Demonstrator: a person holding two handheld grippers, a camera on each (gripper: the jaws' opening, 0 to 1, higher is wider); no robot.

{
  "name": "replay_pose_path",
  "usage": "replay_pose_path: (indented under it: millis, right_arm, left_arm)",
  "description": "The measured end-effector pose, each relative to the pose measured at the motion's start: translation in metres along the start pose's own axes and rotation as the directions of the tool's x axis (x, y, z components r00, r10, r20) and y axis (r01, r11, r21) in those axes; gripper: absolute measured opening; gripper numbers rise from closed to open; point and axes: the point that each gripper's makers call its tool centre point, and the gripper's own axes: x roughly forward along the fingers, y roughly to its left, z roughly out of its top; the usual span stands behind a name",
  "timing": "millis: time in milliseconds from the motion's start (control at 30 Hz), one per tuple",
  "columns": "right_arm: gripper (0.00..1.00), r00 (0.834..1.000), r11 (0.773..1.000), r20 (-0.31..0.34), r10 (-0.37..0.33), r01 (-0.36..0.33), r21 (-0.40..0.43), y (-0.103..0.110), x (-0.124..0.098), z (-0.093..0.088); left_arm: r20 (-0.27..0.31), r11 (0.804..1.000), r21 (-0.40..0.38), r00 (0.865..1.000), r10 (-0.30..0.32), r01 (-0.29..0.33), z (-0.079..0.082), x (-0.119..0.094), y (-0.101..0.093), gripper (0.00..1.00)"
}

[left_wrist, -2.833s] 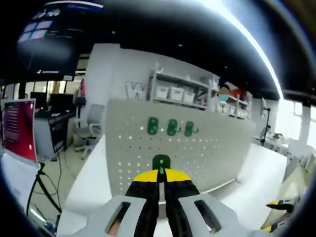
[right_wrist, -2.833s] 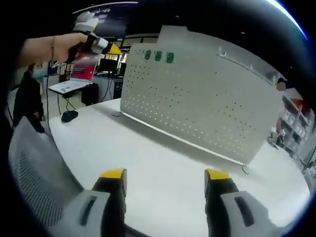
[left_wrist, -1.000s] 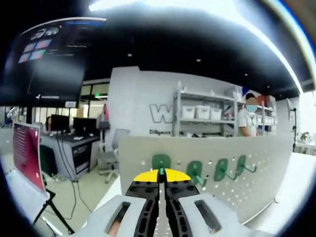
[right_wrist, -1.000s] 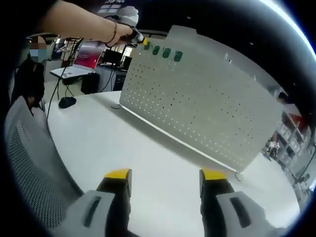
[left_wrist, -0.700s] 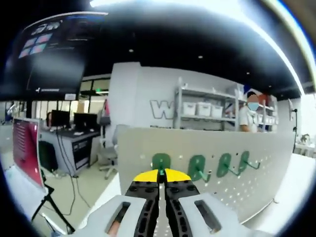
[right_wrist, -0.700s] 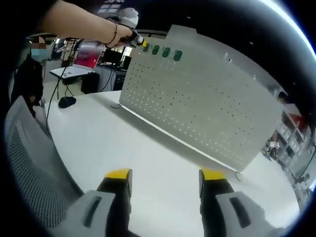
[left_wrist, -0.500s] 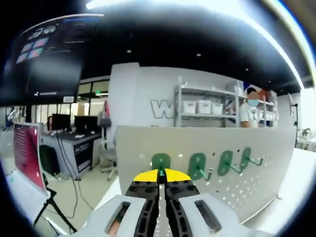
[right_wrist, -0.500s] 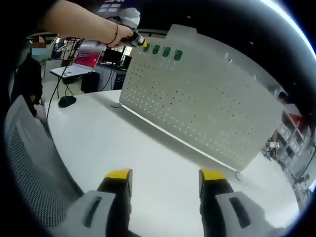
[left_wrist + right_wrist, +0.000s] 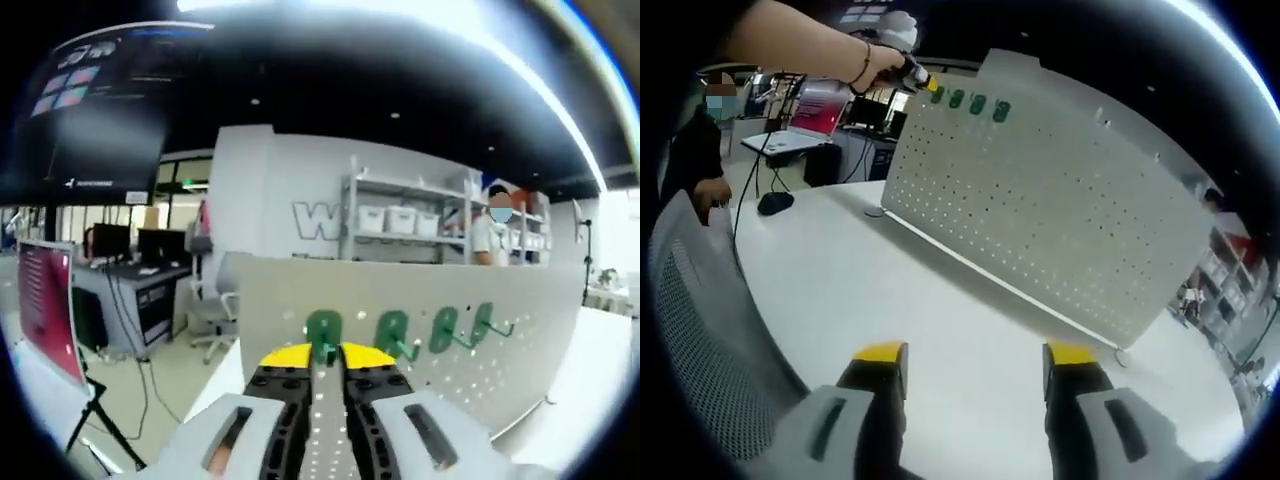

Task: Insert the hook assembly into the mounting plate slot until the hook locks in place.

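Right gripper view, near to far: the right gripper (image 9: 965,352), yellow-tipped jaws spread wide w/ nothing between them, hangs over the near part of a white table (image 9: 890,290). A grey mesh chair back (image 9: 700,330) sits at the table's near-left edge. An upright white mounting plate (image 9: 1040,215) (perforated pegboard) stands across the table's far side, running diagonally from far left to near right. Four green hooks sit in a row along the plate's top-left corner. The left gripper (image 9: 918,80), held in a person's hand (image 9: 885,62), reaches that corner and meets the plate at the end hook (image 9: 937,95). A laptop (image 9: 805,125) and a mouse (image 9: 772,203) lie beyond the table's left edge.

Left gripper view: the left gripper's yellow-tipped jaws are slightly parted, one on each side of the end hook (image 9: 322,331), which is seated against the plate (image 9: 470,350) near its top edge; whether they touch it can't be told. Three more hooks (image 9: 440,328) follow along the same row to the right, prongs pointing outward. Behind the plate: shelving w/ white bins (image 9: 400,215), desks w/ monitors (image 9: 130,250).
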Motion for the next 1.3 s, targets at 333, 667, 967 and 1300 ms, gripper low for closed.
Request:
replay_pose_path:
  millis: [333, 667, 967, 1300]
  right_arm:
    - [0.51, 1.0, 1.0, 0.006, 0.001, -0.001, 0.004, 0.0, 0.0, 0.001]
    - [0.51, 1.0, 1.0, -0.002, 0.013, -0.013, 0.025, 0.001, -0.001, 0.0]
    - [0.56, 1.0, 0.999, -0.008, 0.012, -0.012, 0.034, 0.001, 0.0, -0.001]
    - [0.6, 1.0, 1.0, -0.019, 0.015, -0.014, 0.023, 0.003, 0.0, -0.002]
  left_arm:
    - [-0.023, 0.999, 0.0, 0.999, -0.045, 0.045, 0.005, -0.048, 0.001, 0.63]
    - [-0.18, 0.991, 0.005, 0.975, -0.131, 0.134, -0.04, -0.106, -0.024, 0.95]
    - [-0.335, 0.983, -0.04, 0.925, -0.181, 0.178, -0.107, -0.162, -0.035, 1.0]
    - [-0.375, 0.966, -0.157, 0.893, -0.25, 0.204, -0.141, -0.205, -0.052, 1.0]
